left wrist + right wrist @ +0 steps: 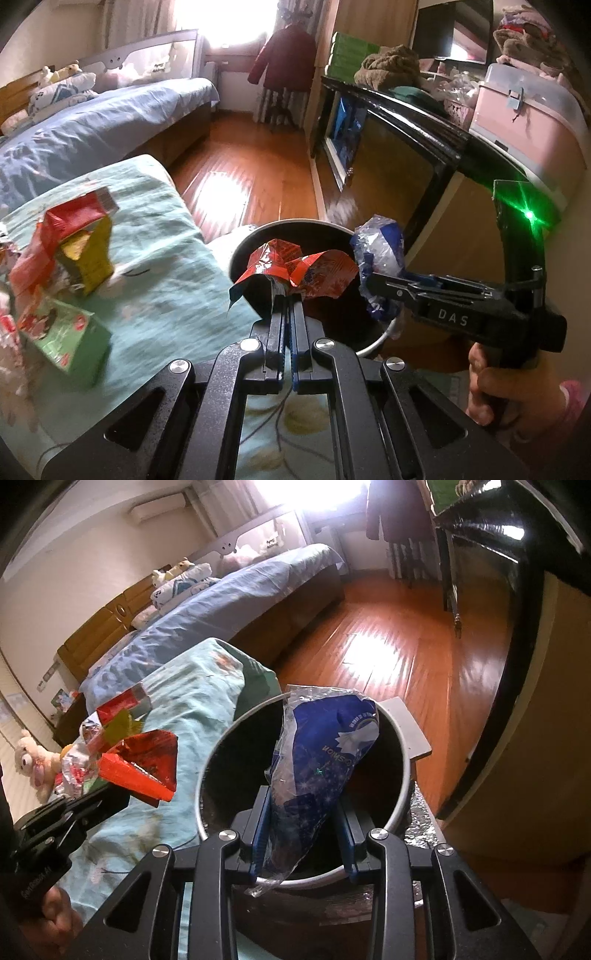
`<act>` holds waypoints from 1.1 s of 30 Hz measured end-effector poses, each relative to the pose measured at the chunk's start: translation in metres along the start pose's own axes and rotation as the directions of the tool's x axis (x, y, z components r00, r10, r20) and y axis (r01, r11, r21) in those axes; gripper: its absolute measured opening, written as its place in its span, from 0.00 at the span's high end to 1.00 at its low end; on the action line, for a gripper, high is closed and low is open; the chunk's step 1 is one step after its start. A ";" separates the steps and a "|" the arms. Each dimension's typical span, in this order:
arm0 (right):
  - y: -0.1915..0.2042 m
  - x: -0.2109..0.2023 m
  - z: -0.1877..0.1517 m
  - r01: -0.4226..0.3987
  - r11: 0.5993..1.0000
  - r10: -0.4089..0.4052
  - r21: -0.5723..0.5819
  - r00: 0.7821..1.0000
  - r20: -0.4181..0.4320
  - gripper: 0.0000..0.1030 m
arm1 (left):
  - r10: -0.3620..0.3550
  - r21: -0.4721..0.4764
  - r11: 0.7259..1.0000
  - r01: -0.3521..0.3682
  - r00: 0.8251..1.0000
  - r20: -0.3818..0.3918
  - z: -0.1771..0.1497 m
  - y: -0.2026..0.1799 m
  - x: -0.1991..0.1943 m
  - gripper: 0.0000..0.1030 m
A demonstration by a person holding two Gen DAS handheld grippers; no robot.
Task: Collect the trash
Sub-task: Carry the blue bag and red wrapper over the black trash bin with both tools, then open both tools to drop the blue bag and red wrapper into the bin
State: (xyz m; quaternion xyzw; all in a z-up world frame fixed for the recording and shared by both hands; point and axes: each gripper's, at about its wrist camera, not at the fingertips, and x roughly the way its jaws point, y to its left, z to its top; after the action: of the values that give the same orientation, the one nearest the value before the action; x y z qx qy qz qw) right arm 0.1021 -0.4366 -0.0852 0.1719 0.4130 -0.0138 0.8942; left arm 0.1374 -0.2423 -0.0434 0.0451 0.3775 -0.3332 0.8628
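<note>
My left gripper is shut on a crumpled red wrapper, held over the near rim of a round dark bin. To its right, my right gripper is shut on a blue and clear plastic bag above the same bin. In the right wrist view the bag stands upright between the pads of the right gripper, over the bin's mouth. The left gripper shows at the left with the red wrapper.
A pile of trash lies on the teal blanket: a red and yellow wrapper, a green carton and foil scraps. A blue bed, wooden floor, a black-framed cabinet and a pink box surround the bin.
</note>
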 end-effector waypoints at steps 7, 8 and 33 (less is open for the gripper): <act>-0.007 0.009 0.006 0.002 1.000 -0.002 0.006 1.000 -0.026 0.67 | -0.010 0.001 1.000 0.010 0.999 -0.036 0.003 0.000 0.017 0.99; -0.008 0.010 0.006 0.004 1.000 -0.004 0.005 1.000 -0.029 0.67 | -0.012 -0.003 1.000 0.012 0.999 -0.040 0.003 0.001 0.018 0.99; 0.006 -0.006 -0.004 -0.048 0.998 0.048 0.050 0.999 -0.001 0.27 | 0.028 -0.109 0.994 -0.030 0.999 -0.020 -0.014 0.028 -0.010 0.49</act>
State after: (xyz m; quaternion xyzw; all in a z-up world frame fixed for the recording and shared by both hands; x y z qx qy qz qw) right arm 0.0962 -0.4302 -0.0813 0.2041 0.4092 -0.0026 0.8893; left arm 0.1412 -0.2108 -0.0515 0.0062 0.4025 -0.2990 0.8652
